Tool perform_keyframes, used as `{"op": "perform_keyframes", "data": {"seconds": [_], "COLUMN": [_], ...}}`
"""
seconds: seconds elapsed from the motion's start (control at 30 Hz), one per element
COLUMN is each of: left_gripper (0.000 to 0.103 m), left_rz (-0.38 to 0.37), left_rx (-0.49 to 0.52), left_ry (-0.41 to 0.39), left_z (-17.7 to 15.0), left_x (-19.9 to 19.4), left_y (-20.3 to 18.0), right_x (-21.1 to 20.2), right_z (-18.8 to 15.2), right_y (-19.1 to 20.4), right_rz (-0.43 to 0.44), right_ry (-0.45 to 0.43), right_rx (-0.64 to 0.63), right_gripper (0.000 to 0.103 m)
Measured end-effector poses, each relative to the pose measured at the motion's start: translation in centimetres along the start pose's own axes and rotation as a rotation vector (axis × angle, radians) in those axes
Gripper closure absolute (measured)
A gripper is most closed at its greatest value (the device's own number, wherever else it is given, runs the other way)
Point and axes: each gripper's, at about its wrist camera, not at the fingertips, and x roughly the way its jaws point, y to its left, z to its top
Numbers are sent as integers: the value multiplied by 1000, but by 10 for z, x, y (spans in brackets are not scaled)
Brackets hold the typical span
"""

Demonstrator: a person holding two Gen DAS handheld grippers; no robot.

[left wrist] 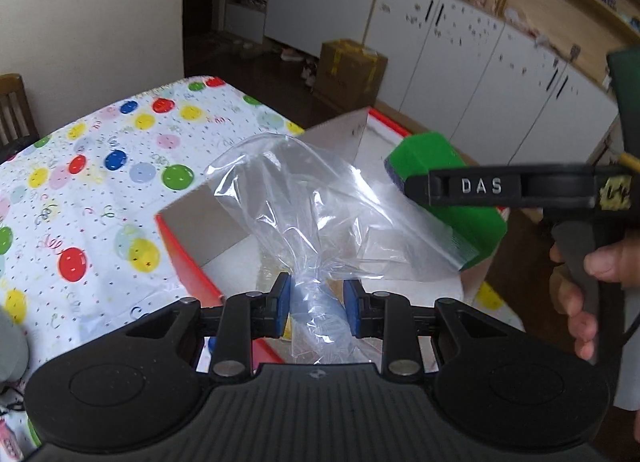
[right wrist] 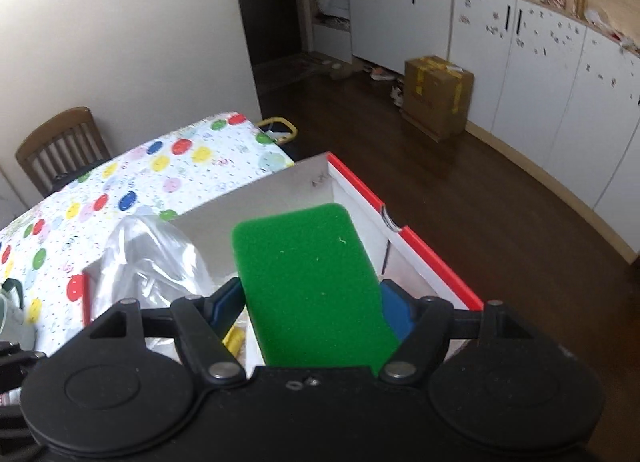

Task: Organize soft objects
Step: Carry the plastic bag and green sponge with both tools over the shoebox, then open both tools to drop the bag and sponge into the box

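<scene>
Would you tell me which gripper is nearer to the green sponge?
Right. The right gripper clamps the green sponge; the left gripper holds a clear plastic bag beside it.

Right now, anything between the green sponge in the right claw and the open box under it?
Nothing visible. The green sponge, gripped in the right claw, hangs over the box, whose open top is clear beneath it. The plastic bag, held in the left claw, sits beside it, not underneath.

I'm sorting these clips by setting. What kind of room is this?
Probably a home dining or living area: a table with a balloon-print tablecloth, a wooden chair by the wall, and long white cabinets under cluttered shelves.
</scene>
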Motion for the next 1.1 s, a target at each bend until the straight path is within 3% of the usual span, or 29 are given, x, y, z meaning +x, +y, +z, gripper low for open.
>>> {"op": "perform_keyframes", "data": {"seconds": [0.3, 0.7, 0.9, 1.1], "left_gripper": [76, 76, 76, 76], "left_rz": [12, -9, -2, 4], "left_rx": [27, -3, 35, 37], "left_ry": [63, 215, 271, 274], "left_z": [4, 2, -1, 2], "left_x": [42, 90, 104, 102], "left_y": [-11, -9, -13, -14], "right_x": [34, 62, 73, 72], "right_z": [1, -4, -8, -6], "right_y": [1, 0, 2, 4], "right_rz": [-47, -76, -82, -83], "right_ry": [61, 117, 139, 135], "right_rx": [-1, -22, -31, -42], "right_gripper": [31, 30, 30, 28]}}
